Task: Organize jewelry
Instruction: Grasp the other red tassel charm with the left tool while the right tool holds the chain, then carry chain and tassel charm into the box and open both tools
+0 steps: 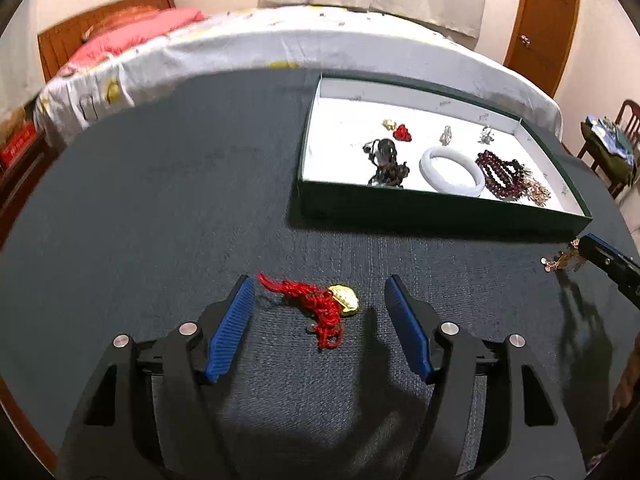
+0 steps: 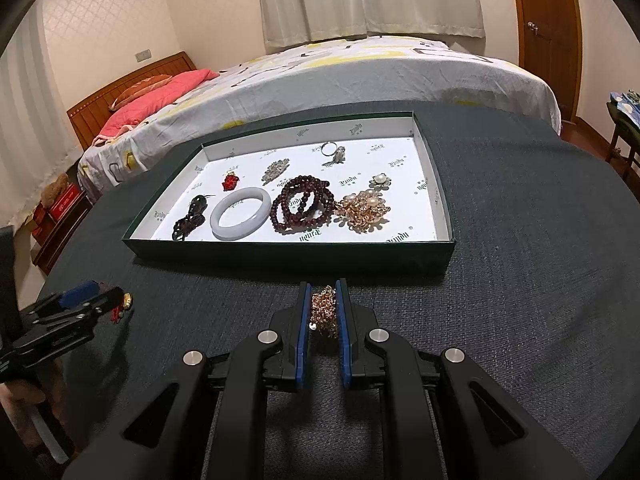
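Observation:
A red cord bracelet with a gold charm [image 1: 320, 306] lies on the dark table between the blue pads of my left gripper [image 1: 320, 286], which is open around it without touching. It also shows in the right wrist view [image 2: 122, 304]. My right gripper [image 2: 324, 290] is shut on a gold chain piece [image 2: 324, 312] just in front of the green tray [image 2: 288, 252]; the chain also shows in the left wrist view [image 1: 564, 262]. The tray holds a white bangle [image 2: 240, 218], dark red beads [image 2: 302, 204], a gold and pearl cluster [image 2: 362, 210] and several small pieces.
The tray [image 1: 440, 216] sits at the far side of the dark cloth-covered table [image 2: 520, 240]. A bed [image 2: 340, 76] stands beyond the table's far edge. A wooden door [image 2: 548, 20] and a chair [image 1: 612, 144] are at the right.

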The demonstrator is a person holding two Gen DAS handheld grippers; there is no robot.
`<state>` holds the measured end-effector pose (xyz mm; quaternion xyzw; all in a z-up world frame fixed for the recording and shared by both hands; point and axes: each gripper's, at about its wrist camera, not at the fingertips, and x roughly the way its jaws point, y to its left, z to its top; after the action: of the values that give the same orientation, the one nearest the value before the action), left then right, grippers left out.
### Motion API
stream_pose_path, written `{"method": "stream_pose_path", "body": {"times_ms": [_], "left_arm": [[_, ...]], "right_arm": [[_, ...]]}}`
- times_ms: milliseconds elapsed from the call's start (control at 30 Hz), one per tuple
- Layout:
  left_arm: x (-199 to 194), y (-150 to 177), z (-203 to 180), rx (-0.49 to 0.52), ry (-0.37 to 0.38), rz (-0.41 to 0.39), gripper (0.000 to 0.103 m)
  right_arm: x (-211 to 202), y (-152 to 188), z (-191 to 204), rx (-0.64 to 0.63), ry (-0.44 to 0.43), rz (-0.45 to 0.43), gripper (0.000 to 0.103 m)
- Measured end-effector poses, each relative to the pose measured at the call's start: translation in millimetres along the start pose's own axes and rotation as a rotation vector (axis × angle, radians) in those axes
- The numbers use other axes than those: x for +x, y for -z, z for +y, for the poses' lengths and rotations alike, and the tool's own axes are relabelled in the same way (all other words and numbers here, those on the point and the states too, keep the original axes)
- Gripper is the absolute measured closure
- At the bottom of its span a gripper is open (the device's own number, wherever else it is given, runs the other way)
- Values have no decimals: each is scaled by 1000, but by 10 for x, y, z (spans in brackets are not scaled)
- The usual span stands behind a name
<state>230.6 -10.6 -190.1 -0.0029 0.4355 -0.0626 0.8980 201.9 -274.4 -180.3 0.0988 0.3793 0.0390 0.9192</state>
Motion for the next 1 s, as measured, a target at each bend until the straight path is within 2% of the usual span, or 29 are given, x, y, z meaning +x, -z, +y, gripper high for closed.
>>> {"method": "stream_pose_path", "body": {"times_ms": [67, 100, 267, 600, 1000], "left_arm": [[41, 17, -11, 6, 9, 13, 48], [67, 30, -27, 17, 16, 26, 59], [60, 77, -94, 55, 10, 12, 74], [-7, 88, -143, 77, 11, -18, 85], [-141, 51, -146, 67, 22, -59, 87]], "right_arm": [[3, 2, -4, 1, 0, 0, 90], [5, 5, -3, 2, 1, 1, 90], [22, 14, -20, 4, 0, 7, 90], [4, 25, 14, -10, 1, 4, 90], [-76, 3, 60, -29, 4, -16, 90]]}}
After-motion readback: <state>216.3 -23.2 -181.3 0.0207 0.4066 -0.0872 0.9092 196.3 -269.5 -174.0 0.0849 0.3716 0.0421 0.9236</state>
